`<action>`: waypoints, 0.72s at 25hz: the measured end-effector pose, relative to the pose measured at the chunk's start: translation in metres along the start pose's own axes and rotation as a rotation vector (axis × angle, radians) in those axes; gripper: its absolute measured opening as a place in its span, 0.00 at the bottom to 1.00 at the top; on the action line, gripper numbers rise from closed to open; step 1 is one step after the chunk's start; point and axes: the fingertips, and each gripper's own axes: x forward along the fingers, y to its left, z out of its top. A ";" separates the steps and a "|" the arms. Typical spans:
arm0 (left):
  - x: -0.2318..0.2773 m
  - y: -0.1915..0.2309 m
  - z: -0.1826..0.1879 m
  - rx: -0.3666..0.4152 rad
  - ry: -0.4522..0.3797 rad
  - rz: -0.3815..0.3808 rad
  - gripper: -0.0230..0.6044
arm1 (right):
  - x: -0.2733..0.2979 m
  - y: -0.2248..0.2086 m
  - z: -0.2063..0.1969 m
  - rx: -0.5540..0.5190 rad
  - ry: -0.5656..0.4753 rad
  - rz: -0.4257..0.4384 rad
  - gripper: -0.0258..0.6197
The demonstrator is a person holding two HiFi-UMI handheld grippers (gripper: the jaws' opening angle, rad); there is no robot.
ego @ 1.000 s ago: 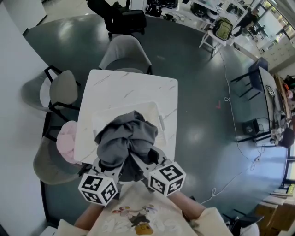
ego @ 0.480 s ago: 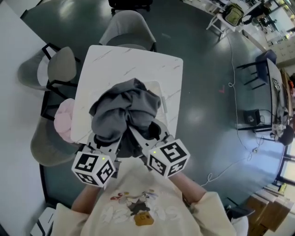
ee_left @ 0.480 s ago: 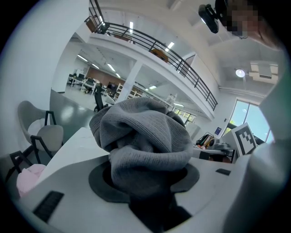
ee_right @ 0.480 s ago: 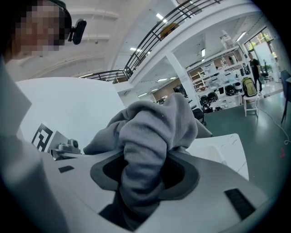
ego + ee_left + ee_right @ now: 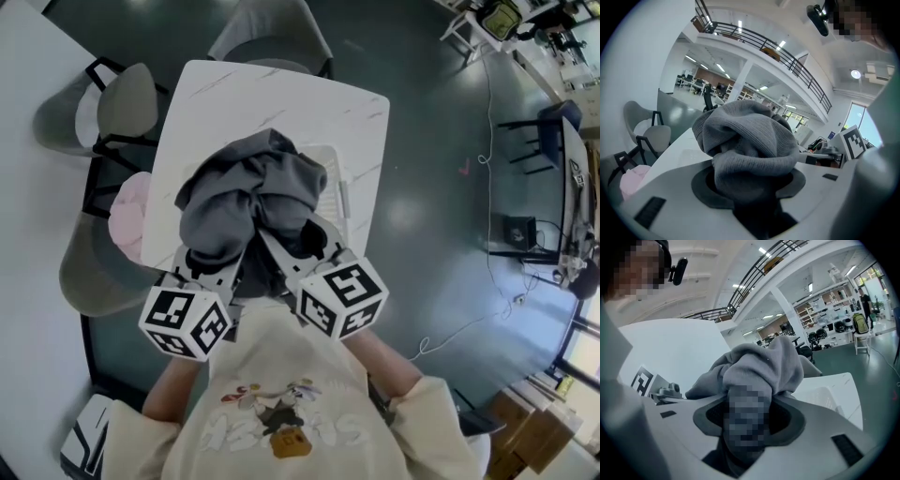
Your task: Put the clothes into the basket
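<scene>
A bunched grey garment (image 5: pixel 248 202) hangs between both grippers over the white basket (image 5: pixel 339 192) on the marble table (image 5: pixel 281 94). It hides most of the basket. My left gripper (image 5: pixel 211 267) is shut on the garment's left part, and grey folds (image 5: pixel 750 140) fill its jaws in the left gripper view. My right gripper (image 5: pixel 300 258) is shut on the right part. In the right gripper view the cloth (image 5: pixel 764 366) bulges out of the jaws above the basket's rim (image 5: pixel 825 399). A pink garment (image 5: pixel 124 220) lies on a chair left of the table.
Grey chairs stand round the table: one at the far side (image 5: pixel 272 23), one at the back left (image 5: pixel 131 103), one at the near left (image 5: pixel 84 281) that bears the pink garment. Dark floor with a cable (image 5: pixel 450 328) runs to the right.
Both grippers have carried the grey garment forward, farther over the table and the basket. Their grip on it looks the same.
</scene>
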 end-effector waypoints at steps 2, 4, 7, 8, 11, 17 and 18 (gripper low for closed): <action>0.005 0.003 -0.004 -0.004 0.010 0.006 0.36 | 0.004 -0.005 -0.004 0.011 0.011 0.000 0.33; 0.010 0.007 -0.008 -0.010 0.019 0.011 0.36 | 0.007 -0.010 -0.008 0.018 0.022 -0.001 0.33; 0.016 0.011 -0.013 -0.018 0.032 0.019 0.36 | 0.012 -0.016 -0.014 0.030 0.037 -0.002 0.33; 0.019 0.012 -0.015 -0.020 0.037 0.022 0.35 | 0.014 -0.018 -0.015 0.034 0.042 -0.003 0.33; 0.025 0.017 -0.019 -0.026 0.052 0.030 0.36 | 0.019 -0.024 -0.020 0.048 0.058 -0.006 0.33; 0.037 0.024 -0.028 -0.047 0.084 0.045 0.36 | 0.028 -0.036 -0.031 0.080 0.095 -0.010 0.33; 0.039 0.026 -0.030 -0.050 0.088 0.048 0.36 | 0.030 -0.038 -0.033 0.085 0.101 -0.011 0.33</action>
